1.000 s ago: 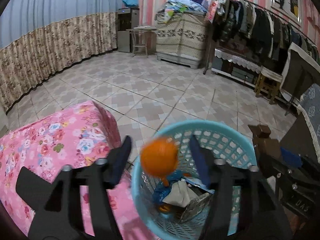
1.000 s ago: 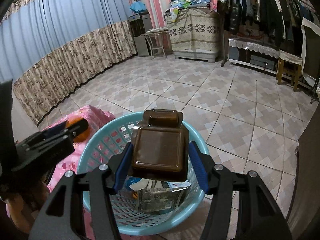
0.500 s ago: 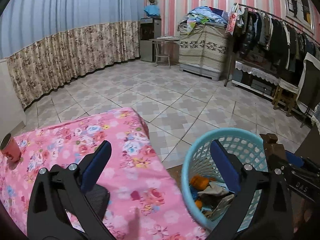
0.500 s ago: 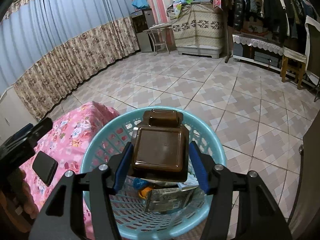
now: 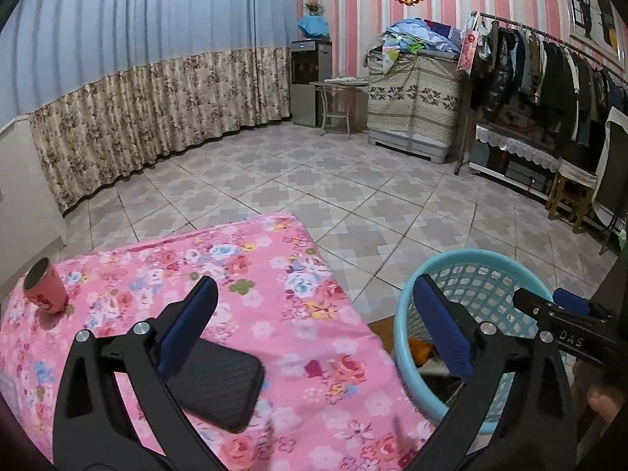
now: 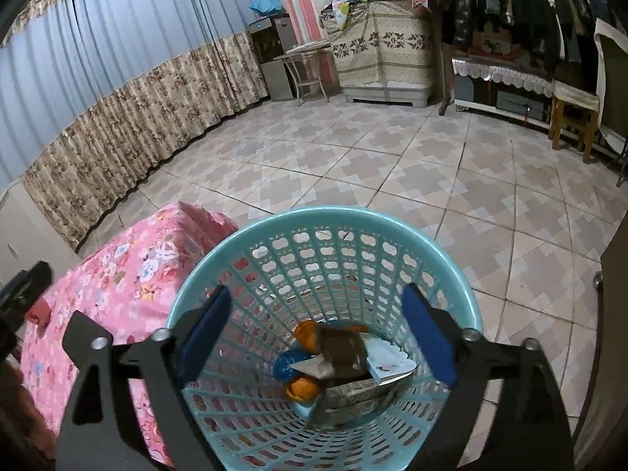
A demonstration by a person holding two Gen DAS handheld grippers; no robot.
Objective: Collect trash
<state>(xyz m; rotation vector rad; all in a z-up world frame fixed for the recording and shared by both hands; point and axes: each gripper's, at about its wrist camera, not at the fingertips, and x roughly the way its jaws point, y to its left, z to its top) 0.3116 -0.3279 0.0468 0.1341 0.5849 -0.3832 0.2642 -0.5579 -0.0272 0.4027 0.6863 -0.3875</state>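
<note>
A light blue plastic basket stands on the floor beside a table with a pink floral cloth. Inside it lie a brown square bottle, orange peels, a blue wrapper and paper. My right gripper is open and empty, right above the basket's mouth. My left gripper is open and empty over the table's right edge, with the basket to its right. A black ribbed case lies on the cloth under the left fingers. A red cup stands at the table's far left.
Tiled floor stretches ahead. Floral curtains line the left wall. A covered stack of bedding, a small metal table and a clothes rack stand at the back and right. A wooden stool is at the far right.
The orange peel dropped from my left gripper into the basket, and that gripper swung left over the table. My right gripper opened and the brown bottle fell into the basket.
</note>
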